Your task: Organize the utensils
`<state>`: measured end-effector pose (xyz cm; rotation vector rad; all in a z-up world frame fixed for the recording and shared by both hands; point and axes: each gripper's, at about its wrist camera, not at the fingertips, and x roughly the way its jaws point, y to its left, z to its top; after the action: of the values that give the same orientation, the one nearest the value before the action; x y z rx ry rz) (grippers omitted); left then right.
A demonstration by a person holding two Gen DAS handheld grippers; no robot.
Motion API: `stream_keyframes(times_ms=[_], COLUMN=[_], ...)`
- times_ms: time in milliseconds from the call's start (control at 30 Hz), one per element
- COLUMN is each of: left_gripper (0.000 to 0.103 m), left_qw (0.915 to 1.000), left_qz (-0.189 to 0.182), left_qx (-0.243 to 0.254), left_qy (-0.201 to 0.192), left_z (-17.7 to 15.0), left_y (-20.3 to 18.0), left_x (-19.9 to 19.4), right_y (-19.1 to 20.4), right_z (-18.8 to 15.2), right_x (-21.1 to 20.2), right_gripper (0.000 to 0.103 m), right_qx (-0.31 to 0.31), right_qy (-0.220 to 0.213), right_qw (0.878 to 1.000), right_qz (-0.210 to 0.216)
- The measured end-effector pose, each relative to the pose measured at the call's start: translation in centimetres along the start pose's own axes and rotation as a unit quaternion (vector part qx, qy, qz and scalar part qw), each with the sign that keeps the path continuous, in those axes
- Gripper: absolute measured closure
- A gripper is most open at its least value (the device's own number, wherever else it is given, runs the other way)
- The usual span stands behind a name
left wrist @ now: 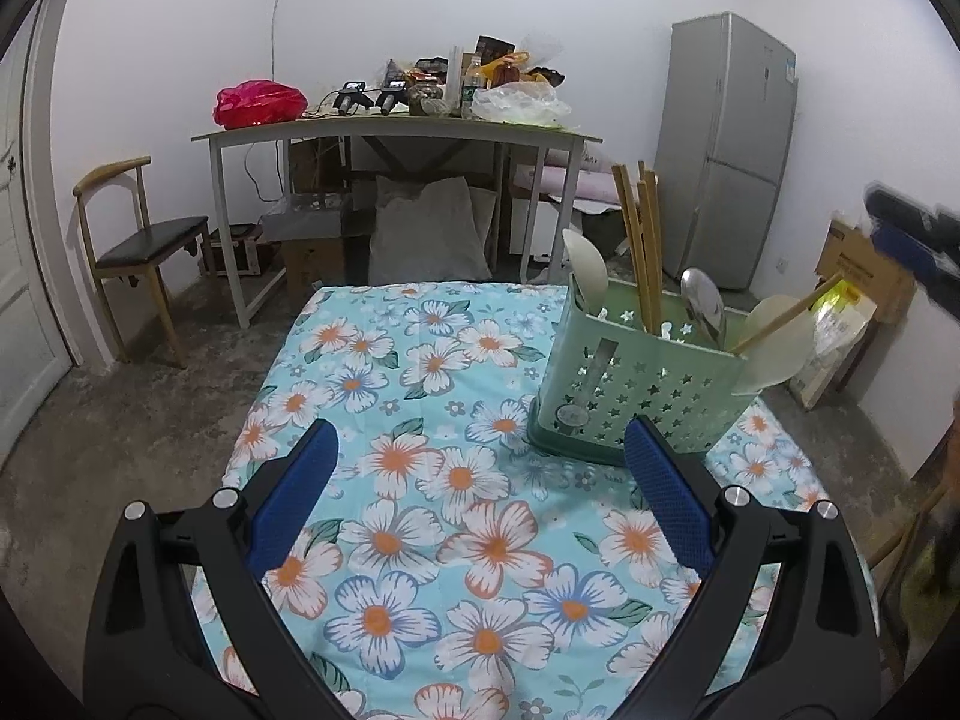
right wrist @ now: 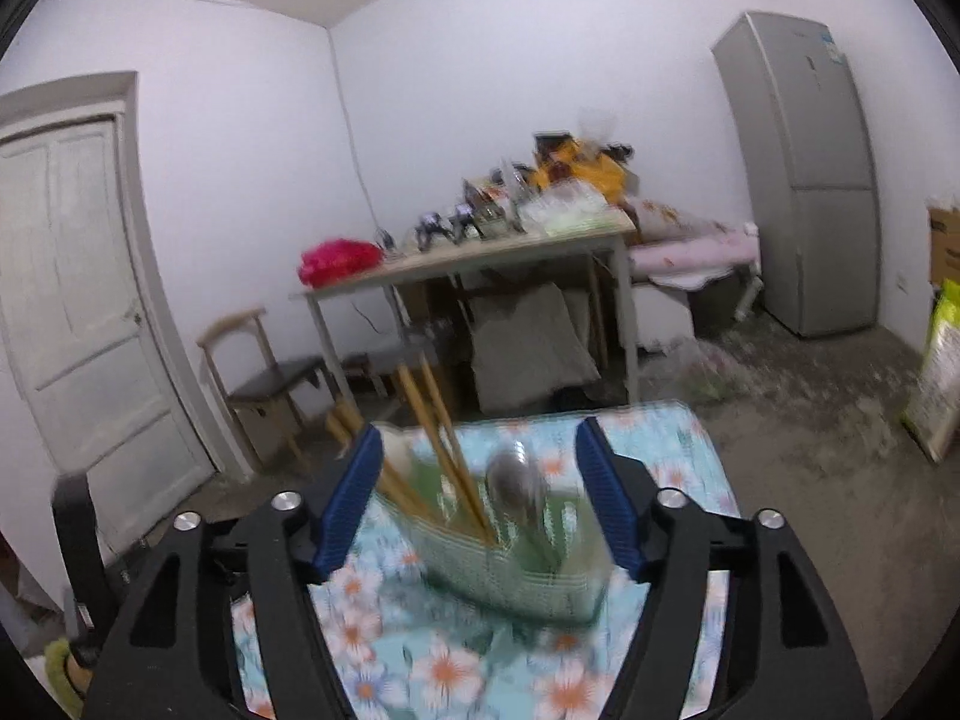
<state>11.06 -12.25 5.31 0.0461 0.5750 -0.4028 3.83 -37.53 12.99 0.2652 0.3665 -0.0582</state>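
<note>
A green perforated utensil holder stands on the right of the floral-cloth table. It holds wooden chopsticks, a metal spoon and pale plastic spoons. My left gripper is open and empty, low over the cloth, left of the holder. My right gripper is open and empty, above the holder, with the chopsticks and metal spoon between its fingers; this view is blurred. The right gripper also shows blurred at the right edge of the left wrist view.
A cluttered desk stands behind the table, with a chair to its left, a grey fridge to its right and cardboard boxes at far right. A white door is at left.
</note>
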Motion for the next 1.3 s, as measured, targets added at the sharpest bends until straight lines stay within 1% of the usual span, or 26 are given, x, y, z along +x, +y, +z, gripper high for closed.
stream_keyframes(times_ms=[33,67,100,133,167,233,300,333,467,667,900,1300], left_gripper=[0.011,0.011,0.011,0.011,0.011,0.011,0.011,0.011,0.011,0.011,0.011,0.011], left_qw=[1.0000,0.9998,0.9996,0.9992,0.9988,0.9977,0.9966,0.9960,0.9938,0.9924,0.9918,0.9915], left_qz=[0.006,0.015,0.022,0.032,0.040,0.057,0.068,0.073,0.092,0.101,0.102,0.102], left_qx=[0.005,0.009,0.012,0.013,0.012,0.008,0.003,0.000,-0.002,-0.002,0.001,0.001], left_qy=[0.005,0.010,0.013,0.019,0.024,0.036,0.047,0.052,0.062,0.070,0.077,0.081], left_z=[0.0,0.1,0.1,0.0,0.0,-0.1,-0.1,-0.2,-0.3,-0.6,-0.9,-0.9], left_y=[-0.3,-0.5,-0.6,-0.7,-0.8,-0.6,-0.4,-0.2,0.3,0.5,0.4,0.4], left_x=[0.2,0.4,0.5,0.7,0.9,1.2,1.6,1.7,2.0,2.2,2.5,2.6], right_y=[0.2,0.7,1.2,1.8,2.3,2.9,3.0,2.8,2.5,2.3,2.2,3.0], right_z=[-0.9,-2.4,-3.7,-5.2,-6.3,-8.0,-9.6,-10.0,-11.0,-10.4,-10.3,-10.1], right_x=[0.3,0.8,1.3,1.8,2.3,3.2,4.2,4.6,4.9,5.3,5.2,5.2], right_gripper=[0.031,0.029,0.026,0.023,0.023,0.019,0.019,0.018,0.017,0.015,0.015,0.014], right_qx=[-0.001,-0.005,-0.010,-0.016,-0.022,-0.023,-0.010,-0.004,-0.001,-0.002,-0.002,-0.014], right_qy=[0.011,0.031,0.047,0.065,0.082,0.110,0.147,0.157,0.170,0.167,0.172,0.167], right_qw=[1.000,0.998,0.996,0.992,0.988,0.982,0.974,0.970,0.962,0.956,0.954,0.955], right_qz=[-0.015,-0.047,-0.077,-0.107,-0.127,-0.151,-0.173,-0.185,-0.214,-0.242,-0.248,-0.244])
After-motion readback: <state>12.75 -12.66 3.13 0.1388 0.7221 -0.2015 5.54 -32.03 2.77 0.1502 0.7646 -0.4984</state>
